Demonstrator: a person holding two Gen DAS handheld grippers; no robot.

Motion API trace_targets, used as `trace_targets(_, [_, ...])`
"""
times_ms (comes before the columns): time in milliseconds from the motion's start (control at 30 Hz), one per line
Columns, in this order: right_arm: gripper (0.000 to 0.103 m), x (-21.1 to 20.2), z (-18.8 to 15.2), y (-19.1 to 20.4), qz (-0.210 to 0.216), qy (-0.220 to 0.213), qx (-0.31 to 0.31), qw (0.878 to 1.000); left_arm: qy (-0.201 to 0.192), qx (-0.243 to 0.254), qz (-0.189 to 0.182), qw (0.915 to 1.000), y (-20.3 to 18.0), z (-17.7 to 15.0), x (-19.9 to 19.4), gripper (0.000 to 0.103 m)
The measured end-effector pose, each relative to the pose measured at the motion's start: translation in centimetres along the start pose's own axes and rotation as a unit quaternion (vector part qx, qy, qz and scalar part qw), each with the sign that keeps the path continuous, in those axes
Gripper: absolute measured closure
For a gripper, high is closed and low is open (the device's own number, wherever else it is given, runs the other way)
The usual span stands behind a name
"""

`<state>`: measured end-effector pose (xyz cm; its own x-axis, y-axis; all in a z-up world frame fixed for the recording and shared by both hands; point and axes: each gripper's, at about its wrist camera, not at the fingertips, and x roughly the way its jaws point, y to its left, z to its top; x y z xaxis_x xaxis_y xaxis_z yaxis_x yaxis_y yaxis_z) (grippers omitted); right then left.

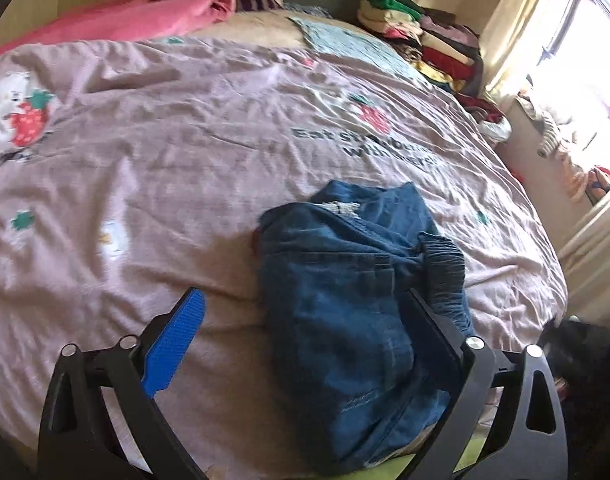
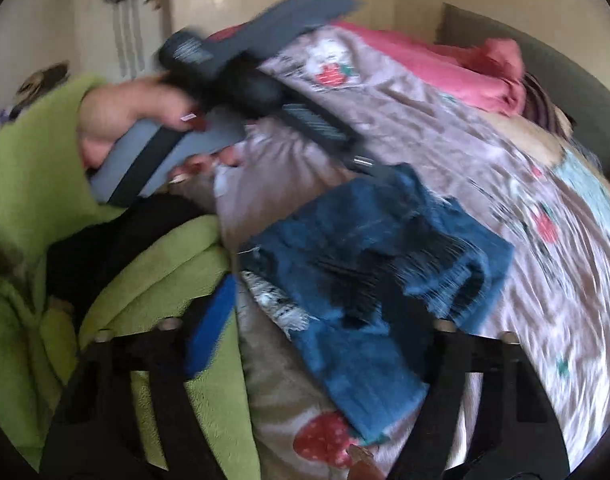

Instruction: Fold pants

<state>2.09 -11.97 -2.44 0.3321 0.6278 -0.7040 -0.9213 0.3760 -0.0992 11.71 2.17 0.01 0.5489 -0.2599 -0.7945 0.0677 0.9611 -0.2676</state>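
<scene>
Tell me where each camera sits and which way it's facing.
Left wrist: sits on the left claw, looking down across the bed cover toward a clothes pile and window; its own two fingers frame the jeans.
Right wrist: sits on the right claw, blurred, looking across the bed toward the pillow end; shows the green sleeve, a hand holding the left claw, and its own fingers.
Shared: the jeans, strawberry bed cover and pink blanket.
</scene>
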Motion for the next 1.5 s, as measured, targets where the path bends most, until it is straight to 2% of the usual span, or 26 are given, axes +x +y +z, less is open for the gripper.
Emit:
trace_targets(67, [0.06,1.3,0.3,0.8,0.008,0.011,-0.031,0.999,0.013,0.003,-0.01,0.9999,-0.3,0.3,1.2,0.043])
trace_targets(100, [0.063,1.7,0.4,1.1,0.008,0.015,-0.039,0.999,0.019,0.007,-0.012,0.9997,-0.5,0.5,1.7,0.045])
trace_targets(300, [0.063,4.4,1.1,1.8,-0.02,0.028,-0.101,0.994,0.042,0.018,0.004,0.9989,-0.7,0.6,4.1,0.046])
trace_targets(367, [0.079,5.1,1.0,1.7,0.001,0.034,-0.105,0.994,0.045,0.014,0.005,0.9989,-0.4,0.7,4.5,0.043])
trace_targets(400, [0.095,5.1,1.0,1.4,0.037,0.037,-0.092,0.994,0.047,0.013,0.005,0.9988,-0.2,0.8,4.7,0.043])
trace_targets(500, [0.101,3.5,0.9,1.7,0.071,0.04,-0.096,0.992,0.048,0.013,0.005,0.9987,0.0,0.9,5.0,0.041])
trace_targets(567, [0.101,2.1,0.4,2.2,0.081,0.03,-0.107,0.991,0.047,0.014,0.003,0.9988,0.0,0.9,5.0,0.038])
trace_targets(700, [0.101,4.4,-1.8,1.9,0.05,0.08,-0.093,0.991,0.048,-0.005,-0.006,0.9988,0.4,0.9,5.6,0.032])
trace_targets(1033, [0.086,1.9,-1.2,0.7,0.083,0.046,-0.025,0.995,0.028,0.006,0.006,0.9996,-0.2,0.4,4.2,0.032])
trace_targets(1233, [0.077,0.3,-1.1,0.2,0.079,0.034,-0.015,0.996,0.021,0.011,0.007,0.9997,-0.5,0.3,3.3,0.032])
trace_targets(1367, [0.075,-0.5,-0.4,0.7,0.083,0.023,-0.011,0.996,0.014,0.015,0.009,0.9997,-0.7,0.2,2.6,0.032])
trace_targets(1500, [0.067,-1.9,-0.1,0.9,0.077,0.007,0.0,0.997,0.005,0.017,0.011,0.9998,-0.9,0.2,1.8,0.032])
